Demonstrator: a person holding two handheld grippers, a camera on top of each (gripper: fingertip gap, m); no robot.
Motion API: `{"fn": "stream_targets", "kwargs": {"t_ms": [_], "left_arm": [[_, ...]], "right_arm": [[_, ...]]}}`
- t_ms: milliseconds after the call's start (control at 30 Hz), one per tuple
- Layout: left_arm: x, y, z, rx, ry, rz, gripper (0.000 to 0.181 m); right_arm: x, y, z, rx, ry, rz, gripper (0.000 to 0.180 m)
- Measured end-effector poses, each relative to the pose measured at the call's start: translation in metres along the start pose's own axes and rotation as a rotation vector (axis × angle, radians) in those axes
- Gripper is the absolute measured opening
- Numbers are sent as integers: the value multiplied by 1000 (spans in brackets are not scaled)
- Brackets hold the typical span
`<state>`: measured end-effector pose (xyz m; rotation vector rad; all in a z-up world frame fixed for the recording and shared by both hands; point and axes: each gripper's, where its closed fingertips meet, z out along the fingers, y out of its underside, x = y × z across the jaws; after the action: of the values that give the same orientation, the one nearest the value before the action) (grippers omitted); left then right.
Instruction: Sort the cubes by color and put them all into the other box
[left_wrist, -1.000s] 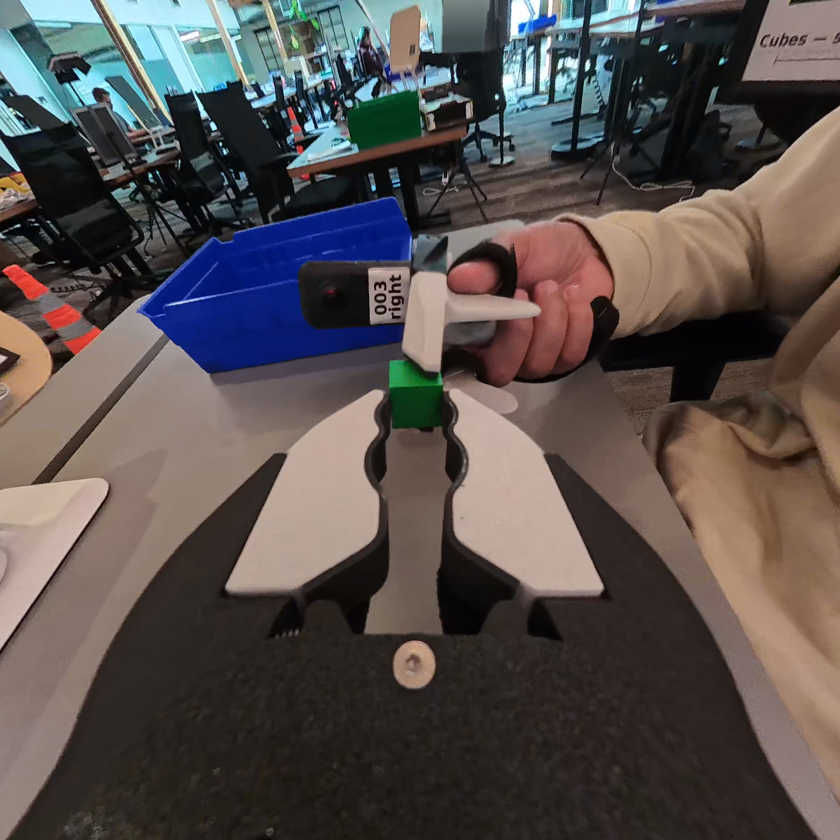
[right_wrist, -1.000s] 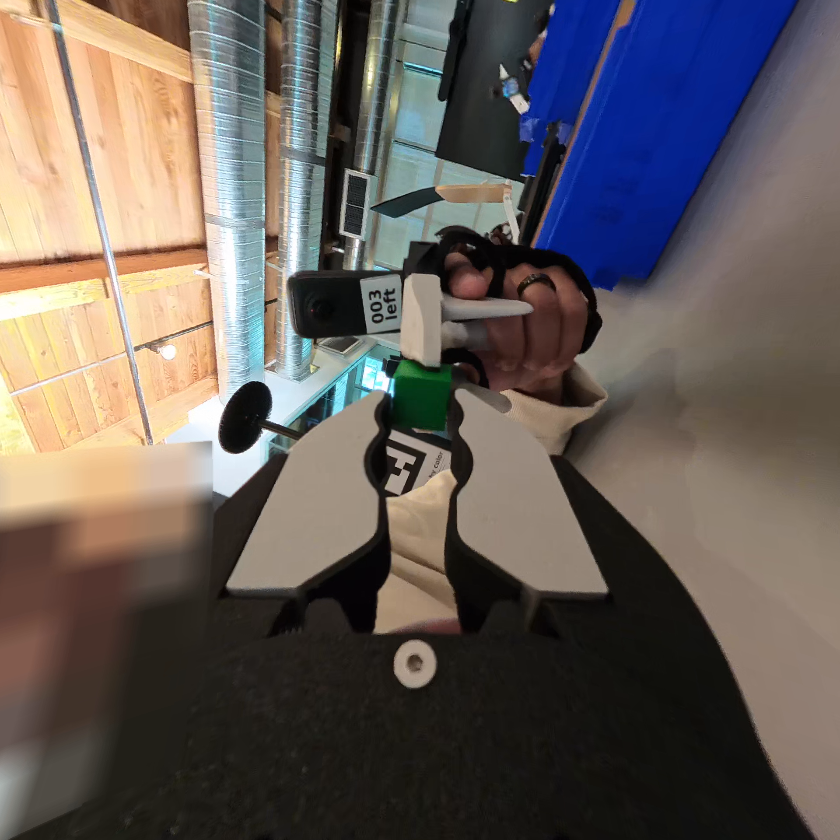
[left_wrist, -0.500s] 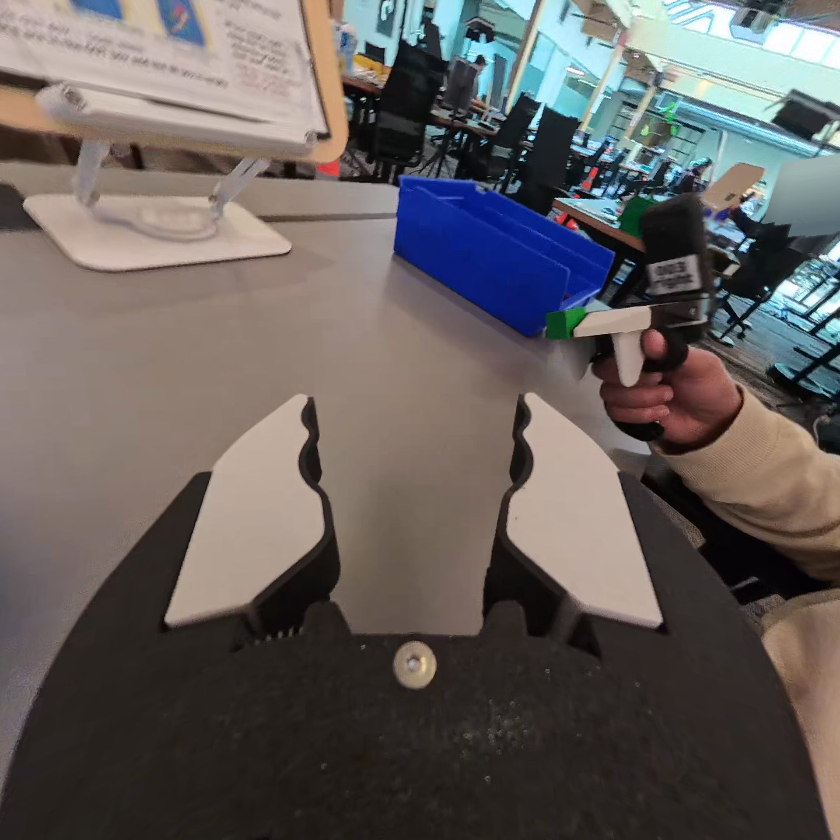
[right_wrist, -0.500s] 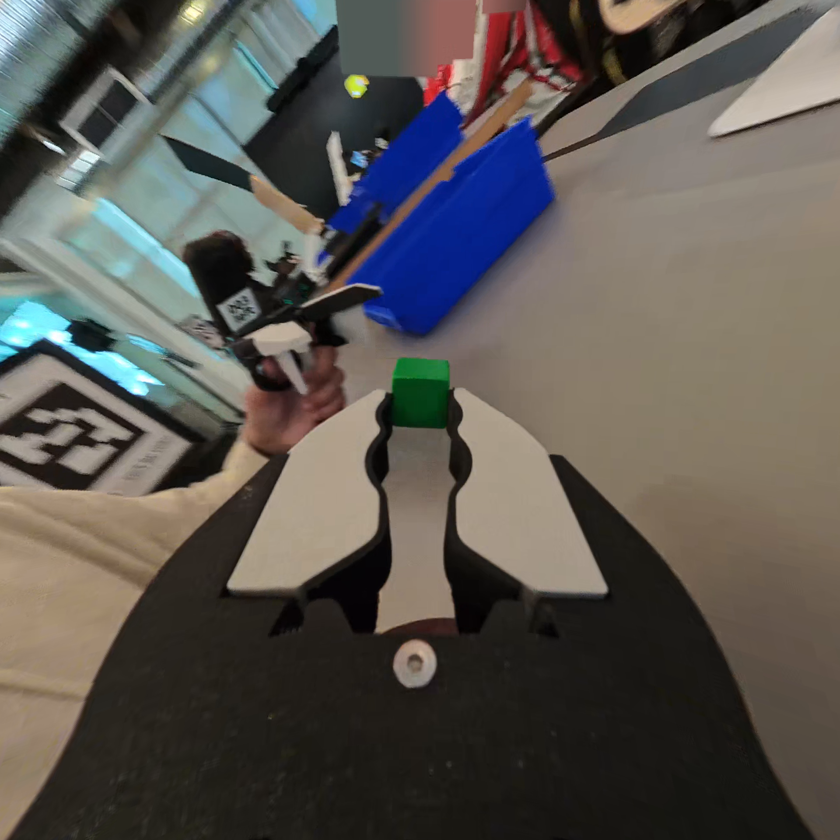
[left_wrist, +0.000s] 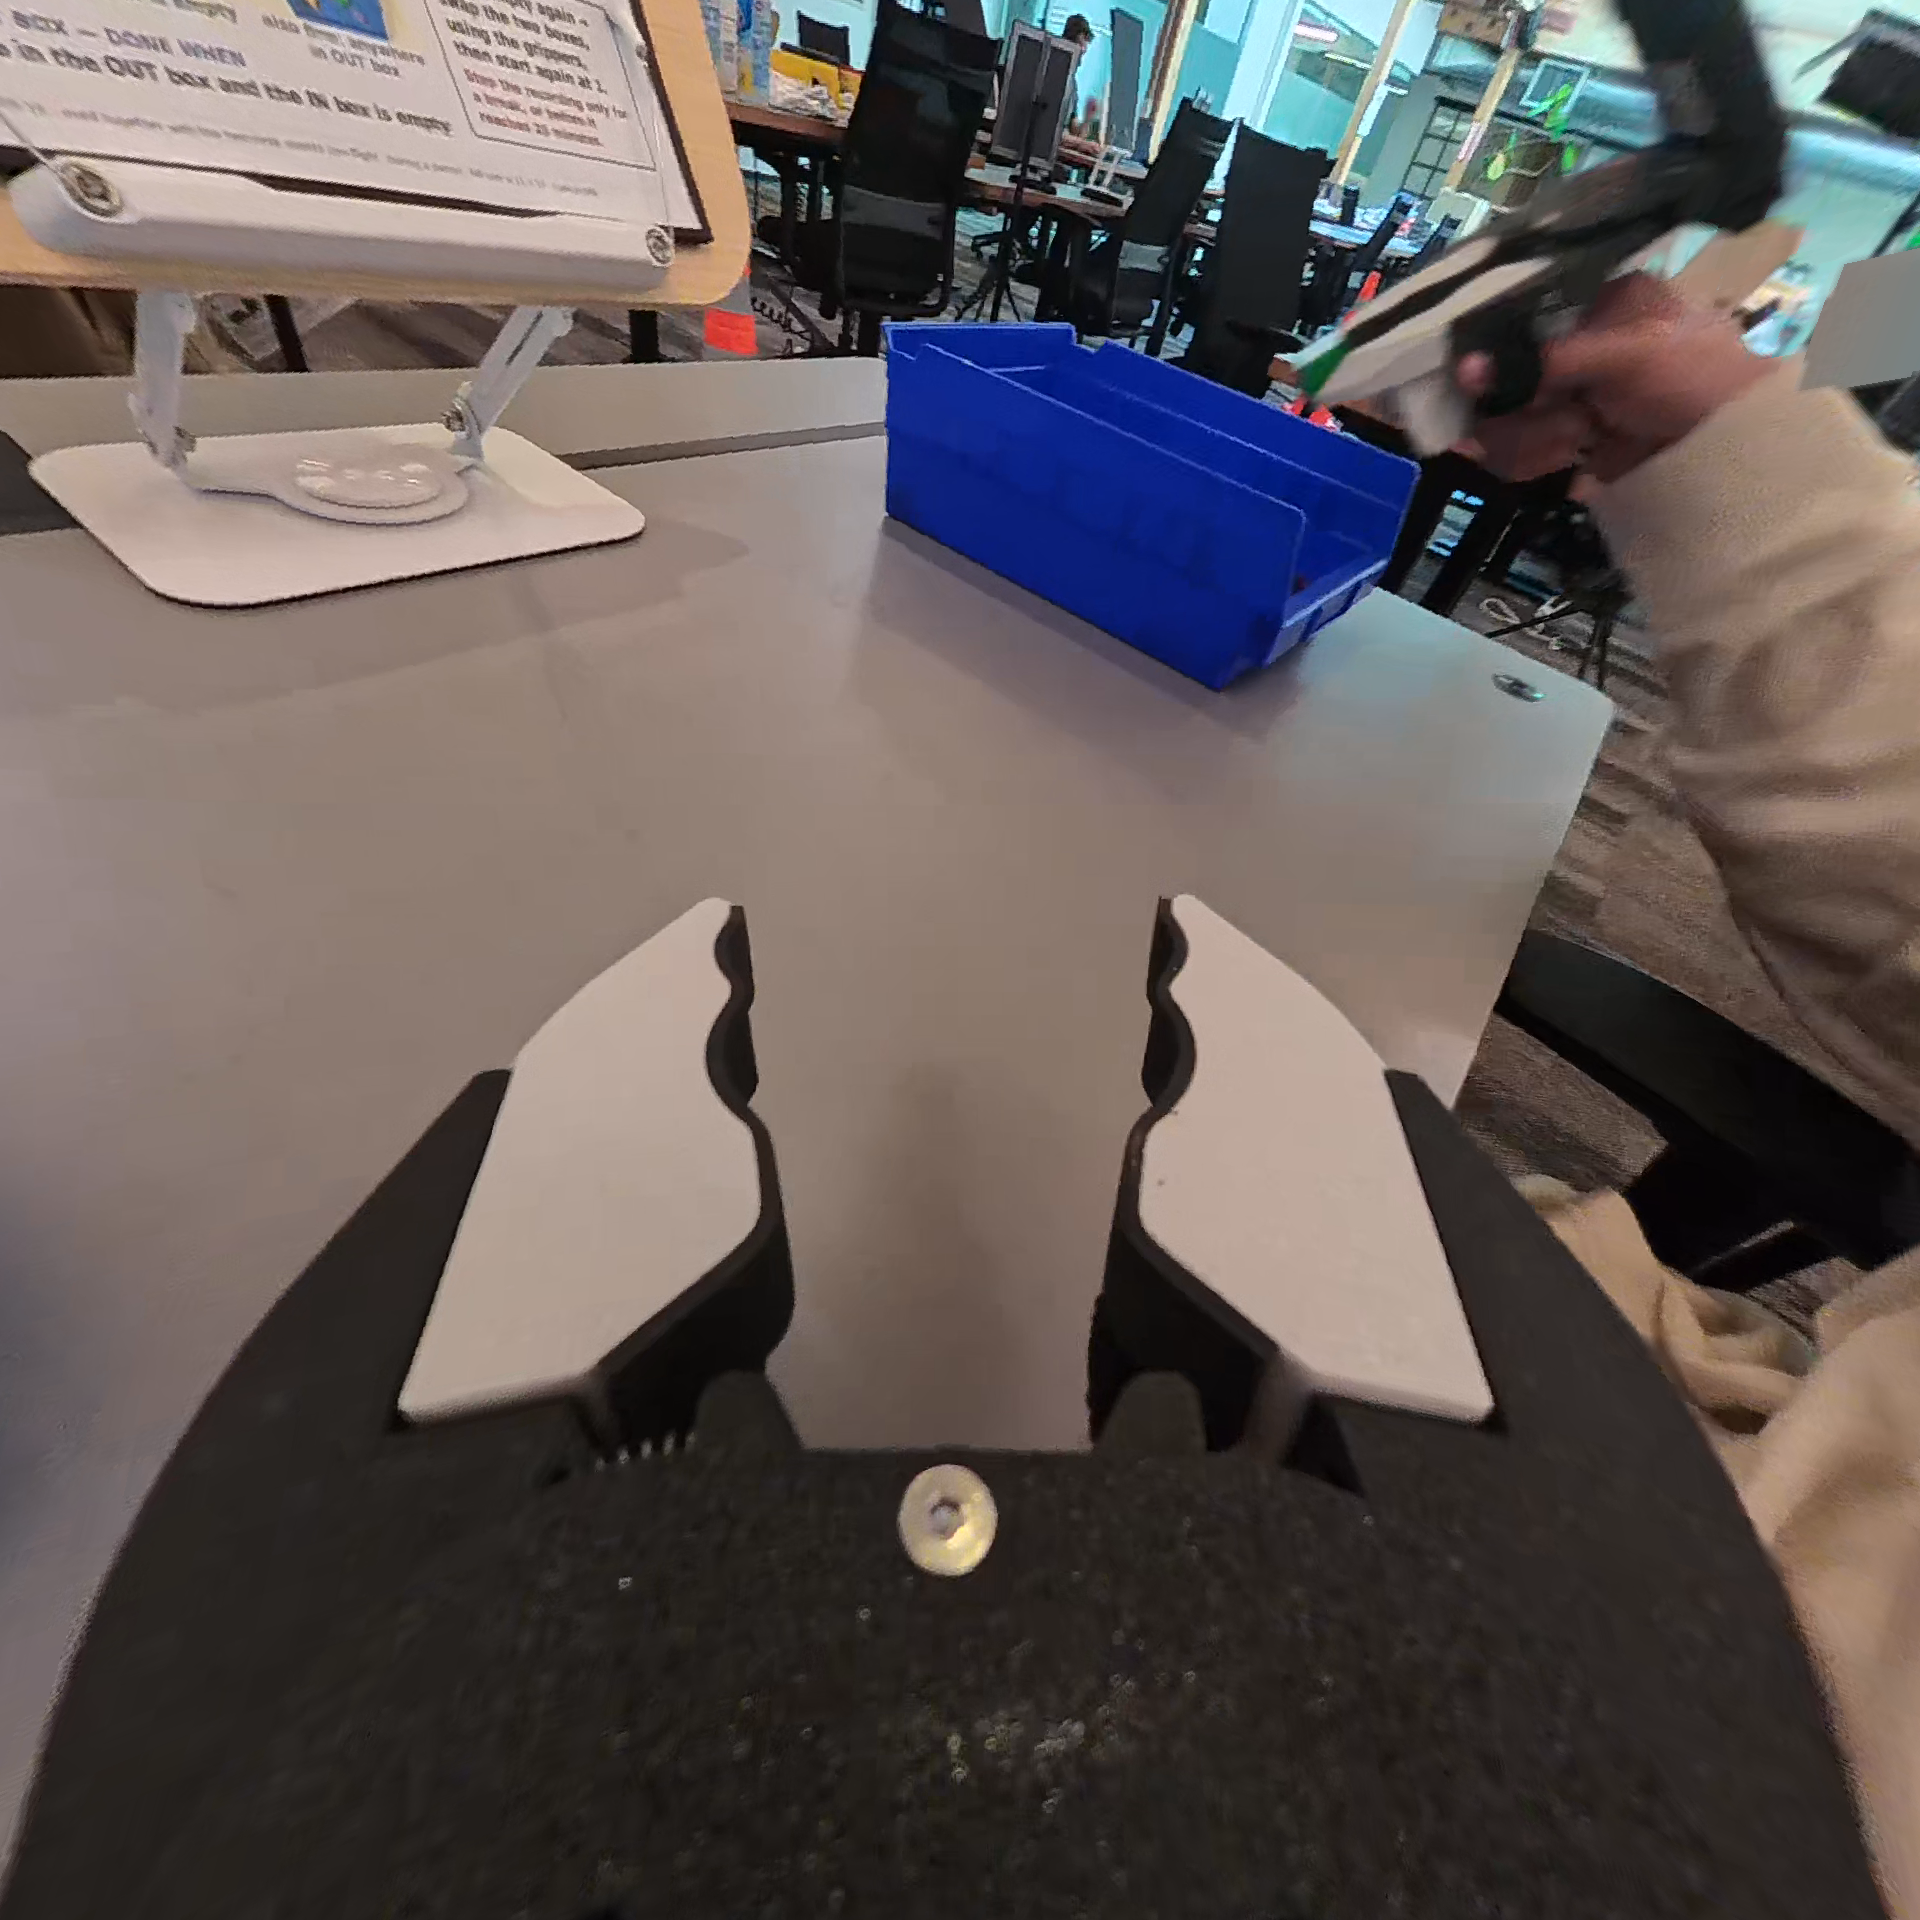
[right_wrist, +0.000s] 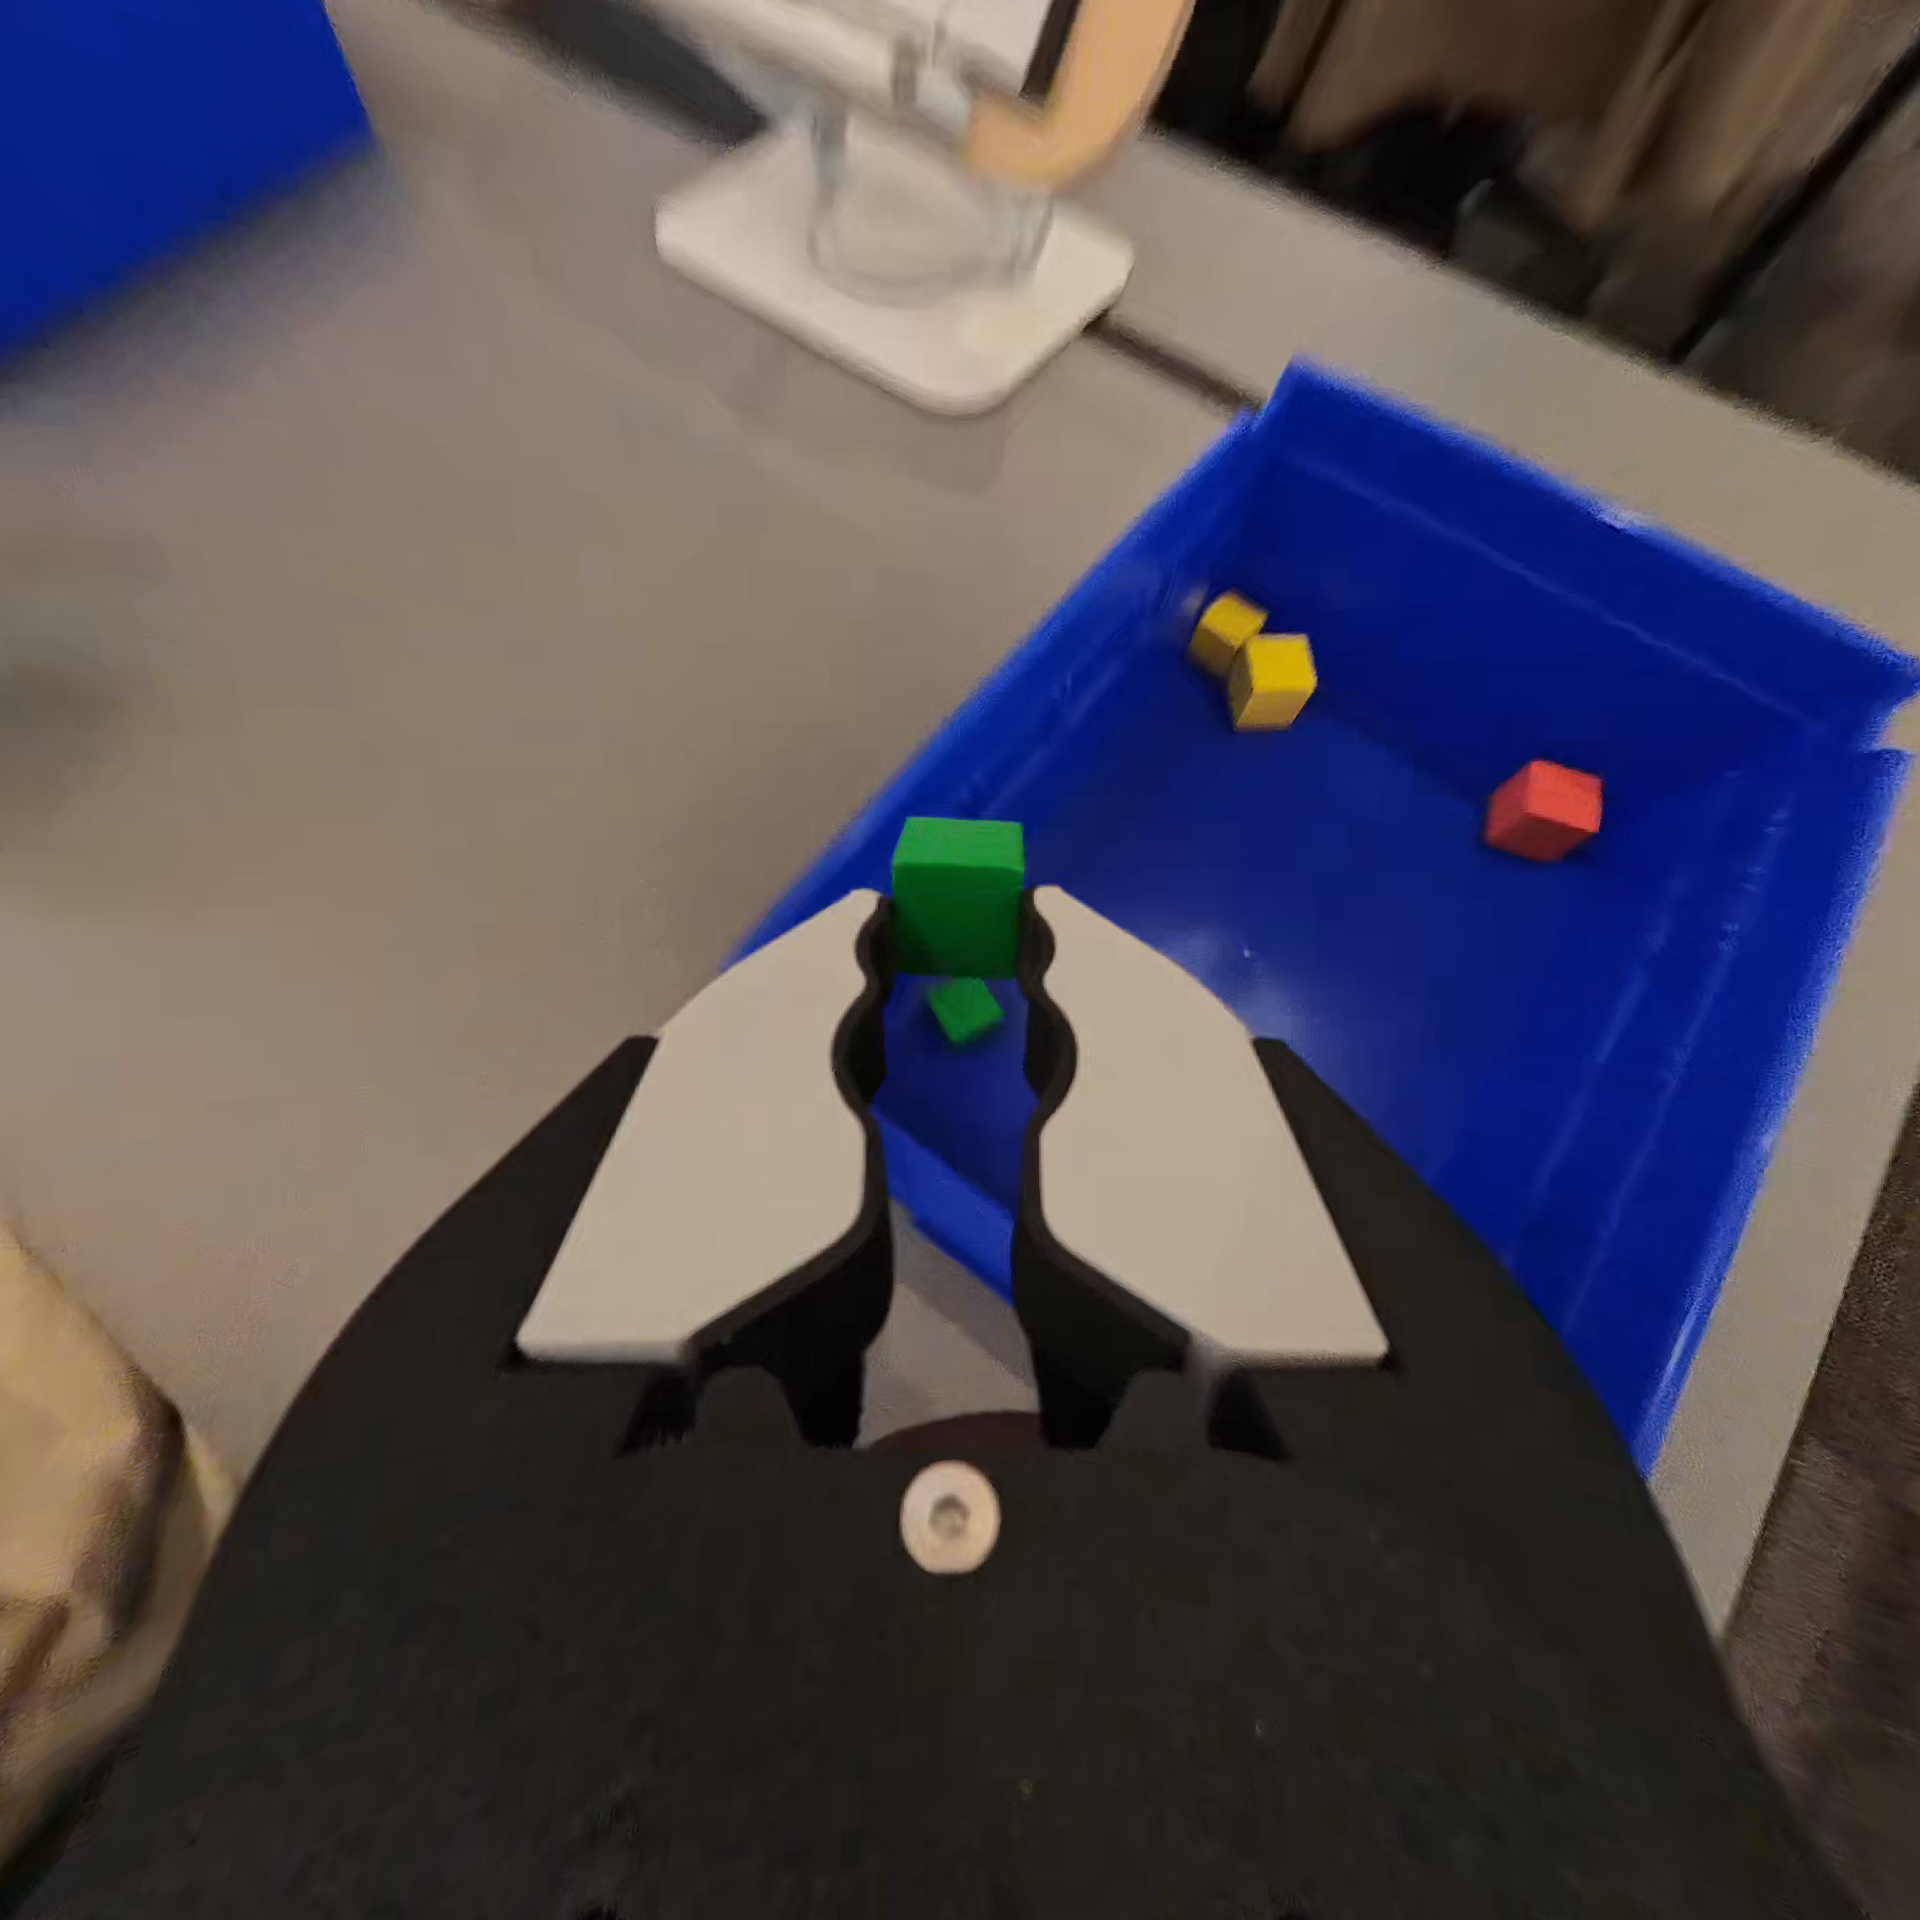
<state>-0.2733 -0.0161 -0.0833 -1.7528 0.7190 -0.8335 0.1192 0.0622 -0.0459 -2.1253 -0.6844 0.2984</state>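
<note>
Right gripper (right_wrist: 956, 904): fingers drawn in close, pinching a green cube (right_wrist: 958, 896) between the tips. Held above the near-left corner of a blue box (right_wrist: 1558, 1195), over its rim. The same gripper appears blurred at upper right in the left wrist view (left_wrist: 1340, 366), with a sliver of green at its tip, gripped by a hand (left_wrist: 1590, 384) in a cream sleeve (left_wrist: 1787, 665).

Left gripper (left_wrist: 948, 914): fingers spread wide, nothing between them; only bare grey table (left_wrist: 520, 790) shows in the gap.

Blue box, contents as seen in the right wrist view:
- second green cube (right_wrist: 964, 1010), on the floor near the left wall, directly below the held cube;
- two yellow cubes (right_wrist: 1252, 660), touching each other, at the far left corner;
- one red cube (right_wrist: 1543, 810), alone, toward the far right side.

Other blue box (left_wrist: 1122, 499): on the far part of the table in the left wrist view, well apart from the left gripper; its inside is mostly hidden from this angle.

White stand (left_wrist: 343, 509): on the table at far left, carrying a printed sheet (left_wrist: 343, 94) on a board. Its base also shows, blurred, in the right wrist view (right_wrist: 904, 291), beyond the box of cubes.

Background: office chairs (left_wrist: 894, 177) and desks.
</note>
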Motion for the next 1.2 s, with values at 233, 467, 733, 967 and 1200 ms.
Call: {"fn": "stream_targets", "kwargs": {"t_ms": [233,467,733,967,1200], "left_arm": [[4,8,10,-37,45,-58,73],[2,14,11,-60,41,-64,73],[4,18,14,-78,61,-67,73],[-3,11,8,-44,26,-48,72],[-25,-4,-4,15,-128,-47,70]], "right_arm": [[38,66,97,-512,-200,-169,23],[12,93,115,-721,-356,-220,22],[4,95,106,-731,-365,-196,41],[26,15,44,-258,-9,-160,47],[-131,-40,0,643,-254,279,39]]}}
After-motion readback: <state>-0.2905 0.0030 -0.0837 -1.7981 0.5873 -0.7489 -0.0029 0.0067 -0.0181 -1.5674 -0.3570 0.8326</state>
